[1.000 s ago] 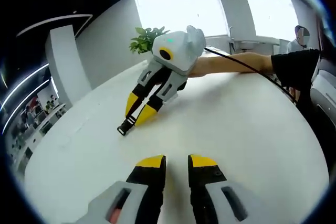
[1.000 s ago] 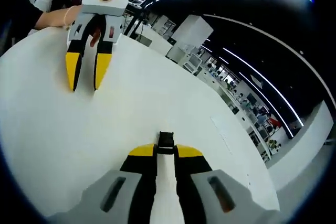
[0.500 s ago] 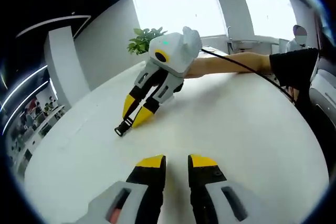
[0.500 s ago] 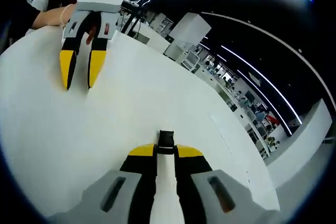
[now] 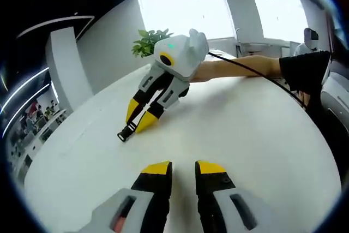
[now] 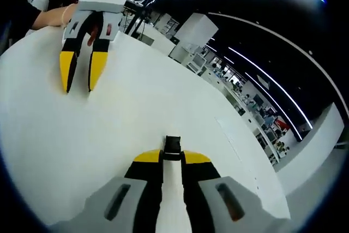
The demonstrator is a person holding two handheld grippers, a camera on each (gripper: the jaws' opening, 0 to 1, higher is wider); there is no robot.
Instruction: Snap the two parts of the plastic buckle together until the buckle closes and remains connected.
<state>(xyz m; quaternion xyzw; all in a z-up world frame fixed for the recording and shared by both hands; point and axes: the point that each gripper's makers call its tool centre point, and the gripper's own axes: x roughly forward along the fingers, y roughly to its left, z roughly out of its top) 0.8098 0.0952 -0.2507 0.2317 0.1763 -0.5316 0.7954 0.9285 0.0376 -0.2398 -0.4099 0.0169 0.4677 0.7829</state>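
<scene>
On the white table (image 5: 262,135), my right gripper (image 5: 137,120) stands with its yellow tips down, shut on a small black plastic buckle (image 5: 126,132) that pokes out past the tips onto the tabletop. In the right gripper view the buckle (image 6: 173,148) sits pinched between the two yellow tips of my right gripper (image 6: 172,157). My left gripper (image 5: 184,168) is open with nothing between its jaws, a short way in front of the buckle. From the right gripper view, my left gripper (image 6: 79,75) hovers over the far side of the table, its fingers apart.
A person's bare arm and dark sleeve (image 5: 256,68) stretch over the table behind the right gripper, with a black cable along it. A green plant (image 5: 148,41) stands at the far edge by bright windows. The round table's edge (image 6: 256,173) drops off toward an office hall.
In the left gripper view, the right gripper with the buckle has drifted slightly left. In the right gripper view, the left gripper has shifted a little left. Both jaw states are unchanged.
</scene>
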